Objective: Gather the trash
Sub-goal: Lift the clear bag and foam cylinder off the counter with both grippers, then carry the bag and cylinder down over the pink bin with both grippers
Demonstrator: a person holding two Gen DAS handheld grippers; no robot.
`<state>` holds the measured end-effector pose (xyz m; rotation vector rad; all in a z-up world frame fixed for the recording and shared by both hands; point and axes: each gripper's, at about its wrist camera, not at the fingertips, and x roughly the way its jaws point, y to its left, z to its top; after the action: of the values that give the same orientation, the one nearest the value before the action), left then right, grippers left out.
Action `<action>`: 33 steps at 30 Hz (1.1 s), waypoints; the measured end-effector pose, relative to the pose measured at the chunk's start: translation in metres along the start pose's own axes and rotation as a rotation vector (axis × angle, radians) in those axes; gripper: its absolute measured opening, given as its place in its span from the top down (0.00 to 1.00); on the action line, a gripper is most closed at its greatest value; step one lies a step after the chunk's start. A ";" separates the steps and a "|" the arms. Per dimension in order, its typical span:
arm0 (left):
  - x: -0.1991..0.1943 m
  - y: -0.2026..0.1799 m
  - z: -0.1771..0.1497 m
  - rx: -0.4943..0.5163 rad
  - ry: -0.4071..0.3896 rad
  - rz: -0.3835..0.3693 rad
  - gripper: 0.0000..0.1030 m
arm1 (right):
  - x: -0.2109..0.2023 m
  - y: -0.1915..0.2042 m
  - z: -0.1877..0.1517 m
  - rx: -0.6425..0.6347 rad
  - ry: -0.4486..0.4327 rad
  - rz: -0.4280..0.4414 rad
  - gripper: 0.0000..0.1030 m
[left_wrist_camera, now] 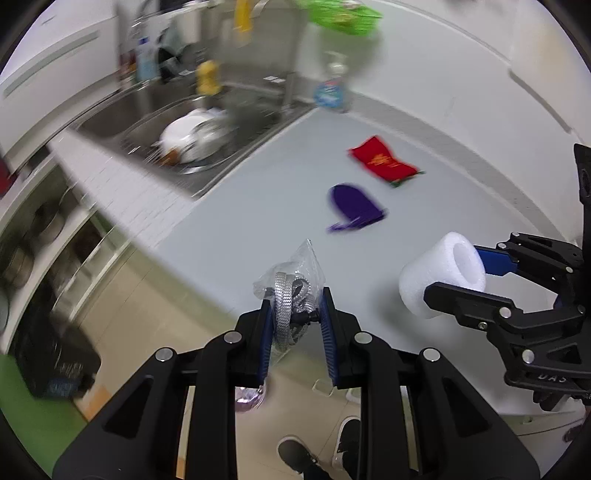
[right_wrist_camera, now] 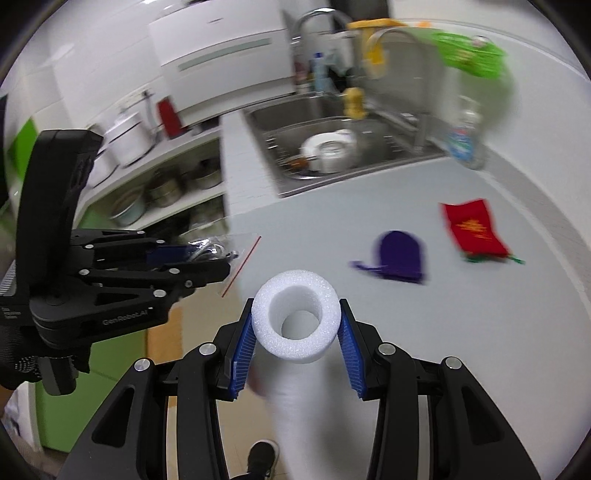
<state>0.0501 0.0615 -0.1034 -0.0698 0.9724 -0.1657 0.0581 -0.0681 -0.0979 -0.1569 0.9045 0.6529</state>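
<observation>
My left gripper (left_wrist_camera: 295, 299) is shut on a clear plastic bag (left_wrist_camera: 295, 273) with a grey woven strap inside, held above the counter's front edge. The same left gripper (right_wrist_camera: 221, 264) shows at the left of the right wrist view, the bag (right_wrist_camera: 236, 247) sticking out past its fingers. My right gripper (right_wrist_camera: 295, 314) is shut on a white foam tube (right_wrist_camera: 297, 325), its blue pads pressing both sides. That foam tube (left_wrist_camera: 441, 275) and the right gripper (left_wrist_camera: 469, 273) appear at the right of the left wrist view. A purple pouch (left_wrist_camera: 352, 206) and a red pouch (left_wrist_camera: 384, 162) lie on the grey counter (left_wrist_camera: 266, 192).
A steel sink (left_wrist_camera: 192, 133) with white dishes sits at the counter's far left. A clear bottle with a blue label (left_wrist_camera: 330, 88) stands behind it, and a green bag (left_wrist_camera: 343, 14) hangs above. Shelves with pots (right_wrist_camera: 166, 192) are at the left. A person's shoes (left_wrist_camera: 317, 454) show on the floor.
</observation>
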 end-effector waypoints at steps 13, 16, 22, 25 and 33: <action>0.024 0.109 -0.108 -0.183 0.099 0.087 0.77 | 0.097 0.097 -0.020 -0.110 0.136 0.108 0.60; 0.037 0.128 -0.130 -0.216 0.120 0.094 0.77 | 0.126 0.109 -0.031 -0.136 0.178 0.117 0.60; 0.072 0.158 -0.175 -0.270 0.160 0.099 0.77 | 0.198 0.126 -0.065 -0.165 0.273 0.125 0.60; 0.092 0.168 -0.196 -0.292 0.175 0.096 0.77 | 0.236 0.131 -0.086 -0.177 0.315 0.129 0.60; 0.149 0.194 -0.245 -0.333 0.204 0.093 0.77 | 0.347 0.130 -0.138 -0.197 0.408 0.147 0.60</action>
<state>-0.0492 0.2309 -0.3881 -0.3178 1.1977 0.0776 0.0413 0.1408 -0.4325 -0.4139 1.2506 0.8653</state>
